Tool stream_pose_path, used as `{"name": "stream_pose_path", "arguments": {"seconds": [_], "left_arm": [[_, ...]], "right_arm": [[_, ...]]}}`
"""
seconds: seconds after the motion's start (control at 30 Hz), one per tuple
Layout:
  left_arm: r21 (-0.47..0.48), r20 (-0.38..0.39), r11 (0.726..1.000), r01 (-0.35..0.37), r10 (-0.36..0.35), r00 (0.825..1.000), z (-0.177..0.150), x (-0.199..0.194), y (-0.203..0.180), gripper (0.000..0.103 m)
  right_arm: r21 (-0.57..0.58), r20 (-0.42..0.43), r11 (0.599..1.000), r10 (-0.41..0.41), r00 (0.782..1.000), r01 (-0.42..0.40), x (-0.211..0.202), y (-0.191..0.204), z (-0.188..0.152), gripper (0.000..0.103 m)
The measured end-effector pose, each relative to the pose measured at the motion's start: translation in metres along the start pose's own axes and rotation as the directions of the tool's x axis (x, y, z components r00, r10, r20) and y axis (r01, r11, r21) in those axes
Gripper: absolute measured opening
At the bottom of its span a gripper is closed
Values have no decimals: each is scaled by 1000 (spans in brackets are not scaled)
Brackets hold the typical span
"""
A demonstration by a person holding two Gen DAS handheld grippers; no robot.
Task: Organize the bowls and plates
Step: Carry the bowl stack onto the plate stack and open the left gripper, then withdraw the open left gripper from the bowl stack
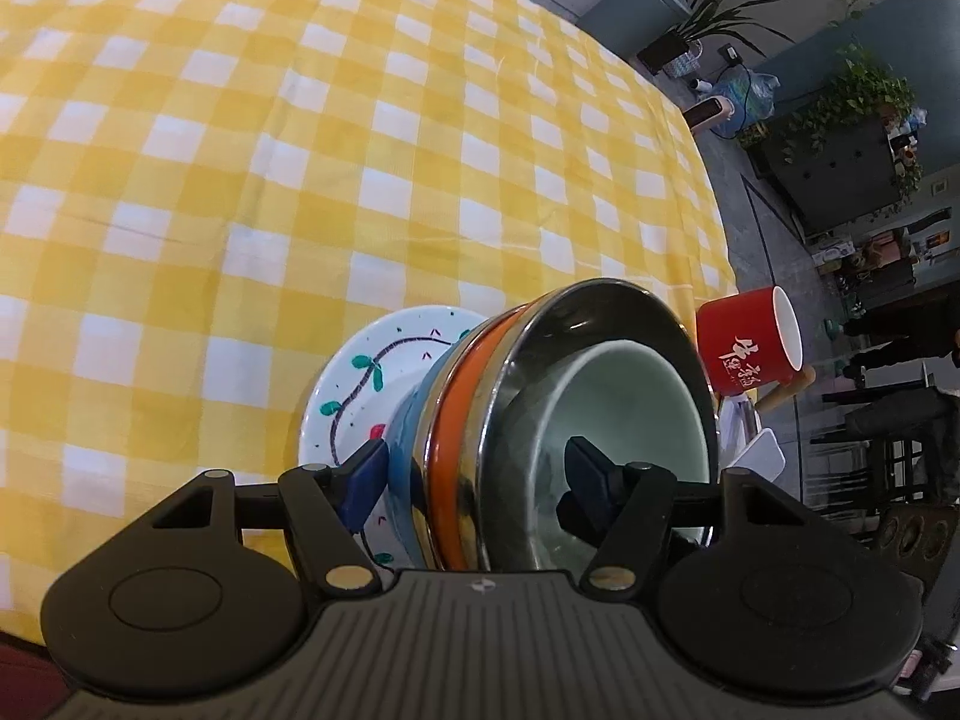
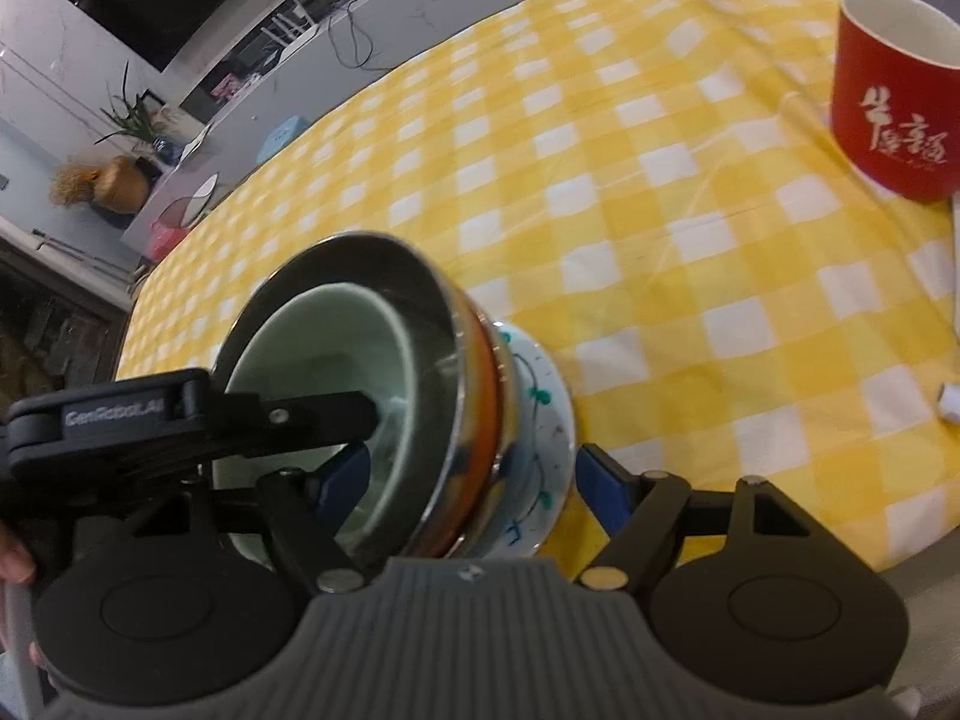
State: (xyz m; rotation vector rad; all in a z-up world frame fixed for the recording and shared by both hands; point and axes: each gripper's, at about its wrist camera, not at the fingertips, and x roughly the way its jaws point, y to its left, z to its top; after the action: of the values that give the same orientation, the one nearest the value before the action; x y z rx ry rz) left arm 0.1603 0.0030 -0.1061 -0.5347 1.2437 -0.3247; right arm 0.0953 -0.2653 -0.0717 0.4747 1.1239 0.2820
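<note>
A stack of bowls (image 1: 480, 420) stands on a white plate (image 1: 360, 372) painted with a vine. From the bottom it is a blue bowl, an orange one, a steel one and a pale green bowl (image 1: 630, 396) inside. My left gripper (image 1: 474, 480) straddles the stack's wall. One pad lies against the blue bowl's outside, the other against the green bowl's inside. My right gripper (image 2: 474, 477) straddles the opposite side of the stack (image 2: 456, 396). One pad hangs free inside the green bowl (image 2: 324, 348), the other stands just off the plate rim (image 2: 555, 420).
A red mug (image 2: 894, 102) with white characters stands on the yellow checked tablecloth (image 2: 690, 240), beyond the stack. The same red mug (image 1: 744, 342) sits near the table's edge. A small white object (image 2: 951, 405) lies at the right. Room furniture and plants lie beyond the table.
</note>
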Motion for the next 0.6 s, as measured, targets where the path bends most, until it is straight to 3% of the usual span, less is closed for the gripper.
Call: {"name": "stream_pose_path", "arguments": {"seconds": [0.17, 0.23, 0.3, 0.43, 0.6], "left_arm": [[33, 43, 999, -3, 1, 999, -1, -19, -4, 74], [60, 94, 997, -49, 43, 995, -3, -29, -7, 73], [95, 162, 986, -137, 121, 979, -6, -36, -12, 75], [126, 168, 976, -177, 155, 974, -10, -29, -15, 74], [198, 213, 942, -271, 229, 950, -21, -17, -25, 76]], "right_arm": [[-11, 33, 1000, 15, 999, -15, 2, 1, -2, 52], [-18, 47, 1000, 11, 999, -10, 2, 3, -3, 52], [-37, 60, 999, 3, 998, -1, 2, 5, -5, 52], [-78, 91, 997, -8, 996, 15, 3, 10, -6, 54], [-134, 122, 990, -19, 992, 35, 6, 15, -7, 55]]}}
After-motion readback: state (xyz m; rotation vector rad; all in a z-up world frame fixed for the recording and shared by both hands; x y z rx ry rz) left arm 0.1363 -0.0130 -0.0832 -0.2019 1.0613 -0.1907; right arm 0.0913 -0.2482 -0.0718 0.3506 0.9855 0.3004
